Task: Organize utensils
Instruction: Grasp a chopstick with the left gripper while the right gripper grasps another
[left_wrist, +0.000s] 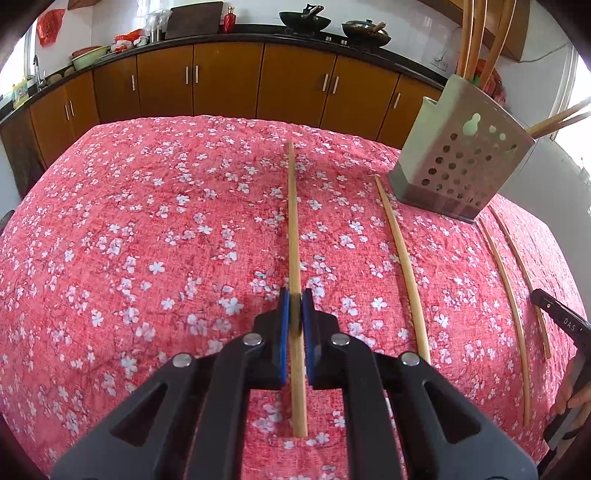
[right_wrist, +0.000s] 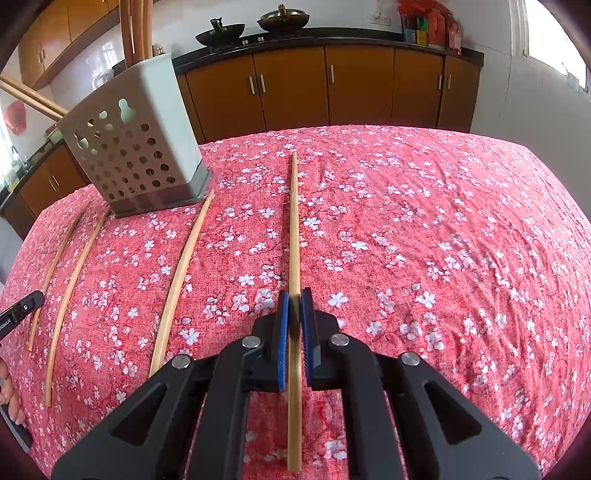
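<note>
Two chopsticks pinched, one per gripper: left gripper (left_wrist: 294, 295), right gripper (right_wrist: 294, 295). Next: lift, drop into holder (left_wrist: 461, 162).

Open cloth on bench (left_wrist: 129, 221) left of the left gripper (left_wrist: 295, 295) and right of the right gripper (right_wrist: 295, 295). Between them: perforated utensil holder (left_wrist: 461, 166) standing upright, chopsticks sticking out above its rim, and three loose chopsticks (right_wrist: 181, 273) lying parallel, narrow gaps between.

Wood, cloth, plastic showing.
Chopsticks (left_wrist: 295, 236) looking like pale matt wood; tablecloth (left_wrist: 147, 221) wrinkled cloth; holder (left_wrist: 458, 162) smooth perforated plastic.
</note>
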